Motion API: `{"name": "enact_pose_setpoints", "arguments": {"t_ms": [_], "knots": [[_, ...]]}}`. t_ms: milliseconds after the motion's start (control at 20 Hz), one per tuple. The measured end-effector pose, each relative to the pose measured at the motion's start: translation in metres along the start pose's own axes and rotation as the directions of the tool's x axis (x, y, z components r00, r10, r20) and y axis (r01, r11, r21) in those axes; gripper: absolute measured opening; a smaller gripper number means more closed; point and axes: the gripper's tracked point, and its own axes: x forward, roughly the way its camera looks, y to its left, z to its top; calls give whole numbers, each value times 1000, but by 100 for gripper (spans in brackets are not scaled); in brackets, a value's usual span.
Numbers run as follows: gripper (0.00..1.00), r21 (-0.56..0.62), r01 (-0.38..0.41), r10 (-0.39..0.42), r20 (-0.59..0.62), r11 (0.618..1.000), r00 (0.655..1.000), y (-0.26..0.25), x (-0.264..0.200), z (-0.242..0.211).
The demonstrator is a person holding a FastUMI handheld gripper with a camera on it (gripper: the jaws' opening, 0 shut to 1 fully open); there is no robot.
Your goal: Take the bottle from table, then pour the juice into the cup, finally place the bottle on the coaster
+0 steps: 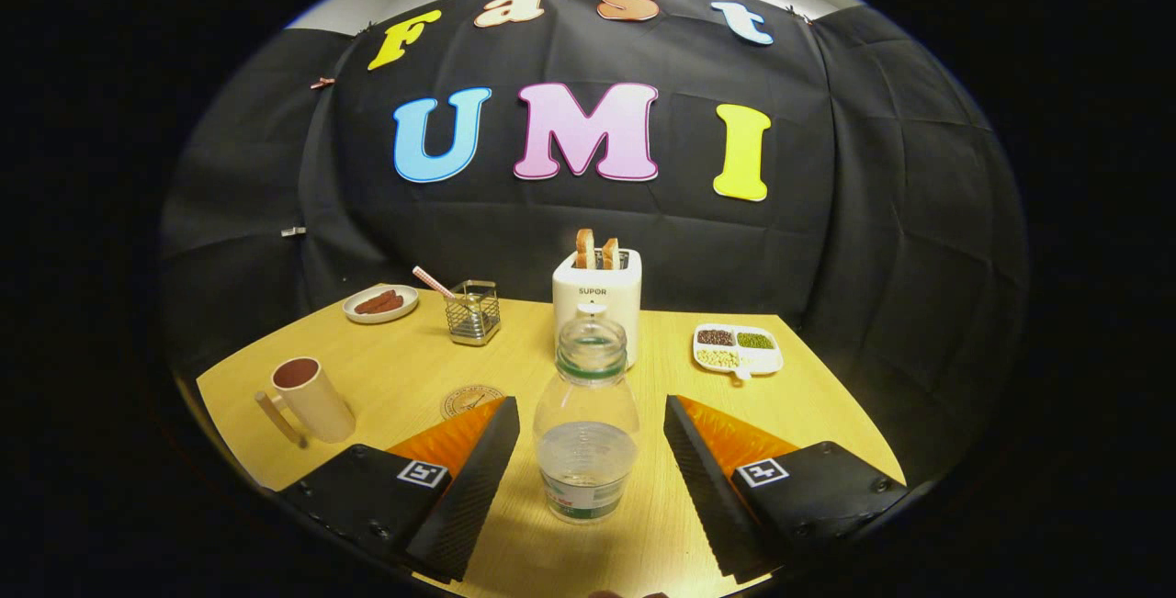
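The tongs [588, 451] are spread wide and touch nothing. The bottle [586, 423] stands upright on the bench [827, 414], right between the two fingers, with a clear gap on each side, and its long axis is vertical. So the coming move is probably a simple closing on the lower body of the bottle, which has no cap and holds only a little liquid. Just beyond the left finger lies the coaster [469, 399], partly hidden by it. Further to the left stands the cup [310, 398]. Straight ahead, behind the bottle, is the toaster [597, 295].
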Motion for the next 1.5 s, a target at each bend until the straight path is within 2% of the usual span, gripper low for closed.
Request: {"name": "enact_pose_setpoints", "arguments": {"t_ms": [700,950,1300,1500], "knots": [[97,70,-19,22,-43,997,999,7,24,-37],[82,72,-12,14,-35,997,999,3,29,-38],[80,59,-28,30,-35,998,999,1,34,-37],[76,-3,-45,44,-38,999,998,2,35,-34]]}}
